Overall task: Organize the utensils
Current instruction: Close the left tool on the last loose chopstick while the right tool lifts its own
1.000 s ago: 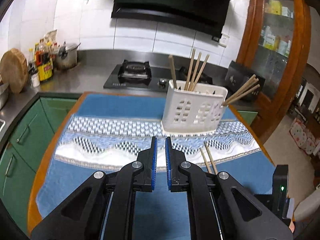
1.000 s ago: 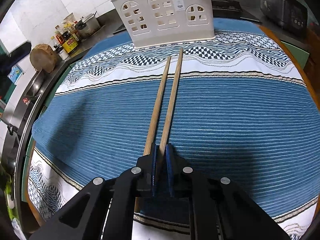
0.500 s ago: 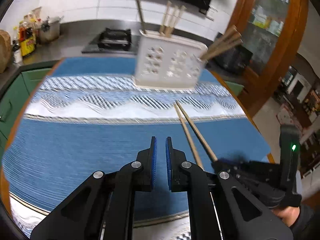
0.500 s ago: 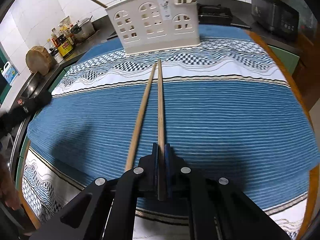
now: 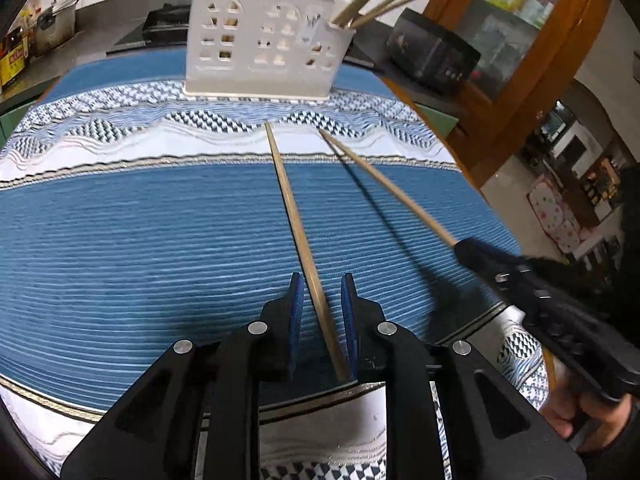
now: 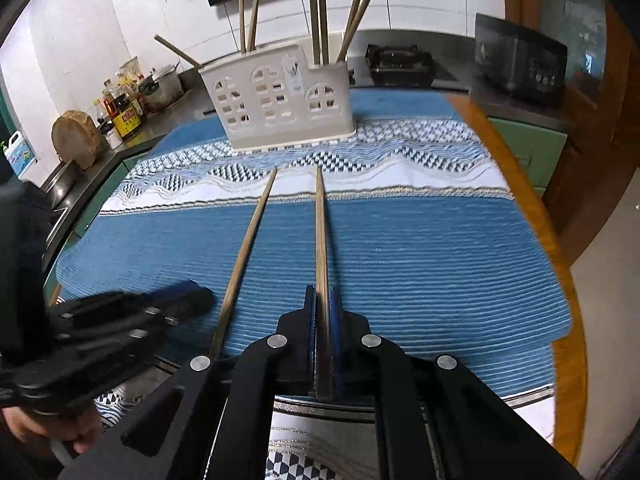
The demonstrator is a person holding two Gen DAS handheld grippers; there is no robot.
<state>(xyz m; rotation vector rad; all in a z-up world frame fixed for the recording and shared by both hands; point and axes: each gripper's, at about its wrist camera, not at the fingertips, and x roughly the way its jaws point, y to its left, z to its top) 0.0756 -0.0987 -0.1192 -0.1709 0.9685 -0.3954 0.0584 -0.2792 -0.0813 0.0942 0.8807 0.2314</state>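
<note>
A white utensil holder (image 5: 264, 40) (image 6: 280, 108) stands at the cloth's far side with several chopsticks in it. One wooden chopstick (image 5: 288, 200) (image 6: 244, 256) lies on the blue cloth. My left gripper (image 5: 321, 280) (image 6: 196, 296) straddles its near end; the jaws are opening and the pads stand clear of the stick. To the right, my right gripper (image 6: 322, 292) (image 5: 466, 246) is shut on the near end of a second chopstick (image 6: 320, 232) (image 5: 384, 184). That one is lifted off the cloth and points at the holder.
The blue striped cloth (image 6: 440, 264) covers a round wooden table (image 6: 568, 320). Behind it are a gas stove (image 6: 400, 64), a pot (image 6: 160, 88), bottles (image 6: 124, 112), a round chopping block (image 6: 76, 140) and a black appliance (image 6: 520, 64). A wooden cabinet (image 5: 520, 60) stands on the right.
My left gripper came down and forward over the lying chopstick, and its jaws parted around it. My right gripper raised its chopstick off the cloth, away from the other one.
</note>
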